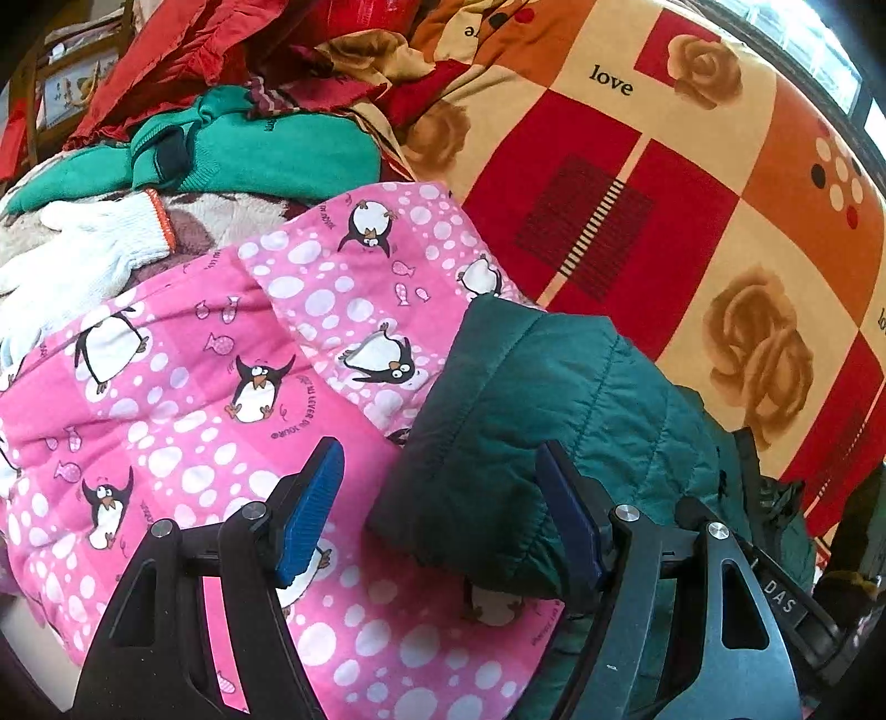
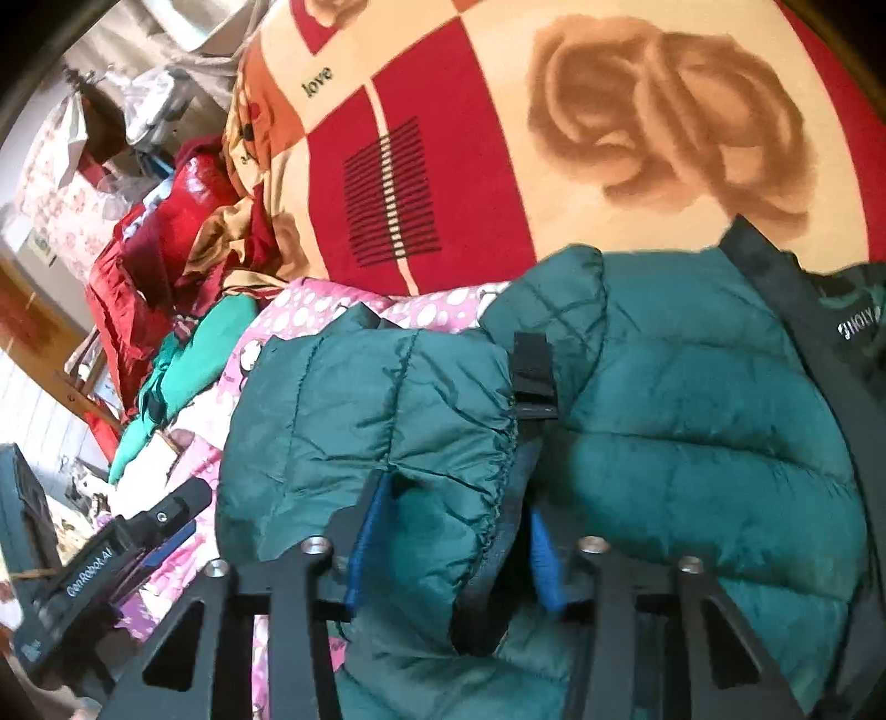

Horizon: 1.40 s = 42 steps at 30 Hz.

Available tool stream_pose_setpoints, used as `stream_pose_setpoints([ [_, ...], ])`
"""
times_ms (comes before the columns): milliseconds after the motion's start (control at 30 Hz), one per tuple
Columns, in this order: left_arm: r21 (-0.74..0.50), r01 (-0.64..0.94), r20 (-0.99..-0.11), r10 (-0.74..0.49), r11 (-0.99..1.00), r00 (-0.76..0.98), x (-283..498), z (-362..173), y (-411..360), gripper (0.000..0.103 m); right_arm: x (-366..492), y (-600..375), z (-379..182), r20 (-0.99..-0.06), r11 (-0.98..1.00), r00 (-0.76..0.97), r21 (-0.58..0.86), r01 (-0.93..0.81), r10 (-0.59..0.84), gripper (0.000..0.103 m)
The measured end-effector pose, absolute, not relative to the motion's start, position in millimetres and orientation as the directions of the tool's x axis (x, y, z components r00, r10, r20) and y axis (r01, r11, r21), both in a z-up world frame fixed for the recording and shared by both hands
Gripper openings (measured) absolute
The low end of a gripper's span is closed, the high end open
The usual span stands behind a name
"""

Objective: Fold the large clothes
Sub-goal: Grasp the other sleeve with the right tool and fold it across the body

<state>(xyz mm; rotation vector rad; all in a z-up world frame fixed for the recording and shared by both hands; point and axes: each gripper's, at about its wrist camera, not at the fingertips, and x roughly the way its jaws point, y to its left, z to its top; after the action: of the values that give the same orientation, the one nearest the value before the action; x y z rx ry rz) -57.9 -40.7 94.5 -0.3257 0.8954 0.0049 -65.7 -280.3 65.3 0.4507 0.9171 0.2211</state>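
Note:
A dark green quilted puffer jacket [image 2: 692, 432] lies on the bed, partly over a pink penguin-print quilt [image 1: 183, 399]. My right gripper [image 2: 451, 531] has its blue pads on either side of the jacket's elastic sleeve cuff [image 2: 443, 443], which bulges out between them. My left gripper [image 1: 437, 509] is open above the quilt, its right pad beside a folded edge of the jacket [image 1: 542, 421], nothing between the pads. The left gripper also shows in the right wrist view [image 2: 160, 526], at lower left.
A red, cream and orange rose-print bedspread [image 1: 692, 183] covers the bed beyond the jacket. A bright green sweater [image 1: 266, 149], a white knit glove [image 1: 83, 260] and red fabric [image 1: 183, 50] are piled at the far left. Room furniture stands past the bed's left side [image 2: 66, 166].

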Motion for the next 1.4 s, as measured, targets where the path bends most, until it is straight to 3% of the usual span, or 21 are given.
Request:
stream_pose_setpoints([
  [100,-0.289,-0.147,-0.766,-0.136,0.946,0.628,-58,95,-38,0.072,-70,-278,71,-0.705,0.906,0.625,0.423,-0.011,0.336,0.011],
  [200,-0.294,-0.158,-0.758,-0.129,0.943,0.640,-60,97,-35,0.072,-81,-274,85,-0.691,0.936,0.663,0.351,-0.037,0.286,0.008],
  [633,-0.295,-0.167,-0.748,-0.119,0.941,0.653,-65,98,-33,0.072,-131,-317,140,-0.612,0.965,0.781,0.257,0.047,0.124,0.007],
  [1400,-0.228,-0.050,-0.761,-0.146,0.972,0.632,-71,86,-72,0.072,-210,-467,128,-0.683,0.914,0.704,0.131,0.383,-0.197,0.007],
])
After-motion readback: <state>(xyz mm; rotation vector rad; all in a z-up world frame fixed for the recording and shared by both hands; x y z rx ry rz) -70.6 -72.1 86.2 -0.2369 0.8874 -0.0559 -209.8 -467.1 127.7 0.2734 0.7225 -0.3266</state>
